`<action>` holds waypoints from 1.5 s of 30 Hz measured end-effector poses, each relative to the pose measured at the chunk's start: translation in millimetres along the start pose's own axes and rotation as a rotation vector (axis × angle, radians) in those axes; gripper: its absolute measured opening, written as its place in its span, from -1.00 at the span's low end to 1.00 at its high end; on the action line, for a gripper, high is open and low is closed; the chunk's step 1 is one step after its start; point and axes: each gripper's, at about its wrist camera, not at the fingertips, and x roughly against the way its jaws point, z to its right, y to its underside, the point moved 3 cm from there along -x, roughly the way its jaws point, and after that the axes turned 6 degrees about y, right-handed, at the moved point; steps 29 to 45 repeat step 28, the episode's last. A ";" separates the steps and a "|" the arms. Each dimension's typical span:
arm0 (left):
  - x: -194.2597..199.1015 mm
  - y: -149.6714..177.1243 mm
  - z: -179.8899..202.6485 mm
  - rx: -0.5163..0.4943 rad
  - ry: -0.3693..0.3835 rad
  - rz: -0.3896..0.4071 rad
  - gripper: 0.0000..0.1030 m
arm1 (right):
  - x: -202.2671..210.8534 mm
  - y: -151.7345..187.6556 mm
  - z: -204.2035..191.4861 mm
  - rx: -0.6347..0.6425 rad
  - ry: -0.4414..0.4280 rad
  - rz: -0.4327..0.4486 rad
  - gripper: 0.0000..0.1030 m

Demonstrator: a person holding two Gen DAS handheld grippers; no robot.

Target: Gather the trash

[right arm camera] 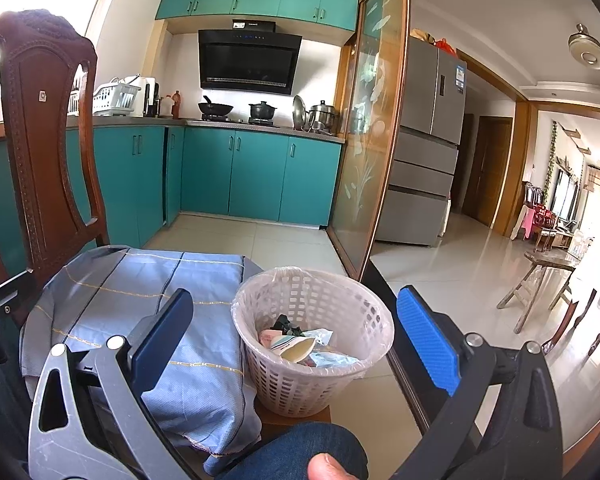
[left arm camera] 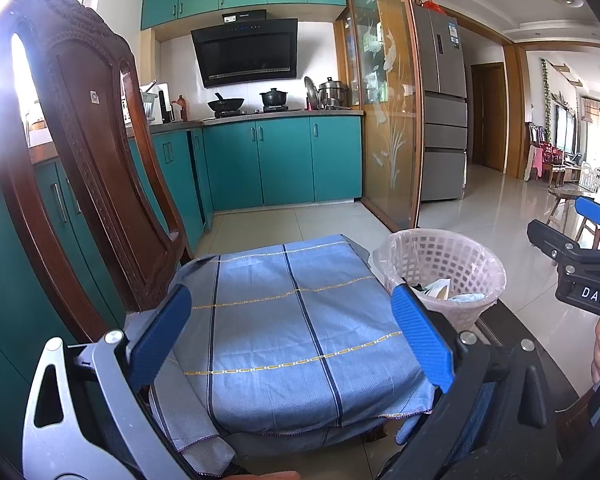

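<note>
A white lattice waste basket [right arm camera: 312,340] [left arm camera: 440,268] with a clear liner stands on the floor to the right of the chair. Inside lie crumpled wrappers and paper scraps [right arm camera: 304,344] [left arm camera: 440,290]. My right gripper [right arm camera: 296,340] hangs open above the basket, nothing between its blue pads. My left gripper [left arm camera: 292,336] is open over the blue checked cloth [left arm camera: 284,320] on the chair seat, holding nothing. No loose trash shows on the cloth. The right gripper's body [left arm camera: 580,268] appears at the right edge of the left wrist view.
A carved wooden chair back [left arm camera: 72,140] rises at the left. Teal kitchen cabinets [right arm camera: 240,172] line the far wall, a glass sliding door [right arm camera: 372,140] stands to the right, with a fridge [right arm camera: 428,140] behind. A person's knee [right arm camera: 300,452] and thumb are at the bottom.
</note>
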 end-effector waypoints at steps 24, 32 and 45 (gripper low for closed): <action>-34.1 14.5 -10.7 0.040 -0.016 -0.114 0.94 | -15.7 7.3 -9.3 0.014 -0.016 -0.043 0.93; -51.9 20.7 -25.6 0.054 -0.072 -0.167 0.94 | -20.6 5.9 -13.2 0.021 -0.023 -0.054 0.93; -51.9 20.7 -25.6 0.054 -0.072 -0.167 0.94 | -20.6 5.9 -13.2 0.021 -0.023 -0.054 0.93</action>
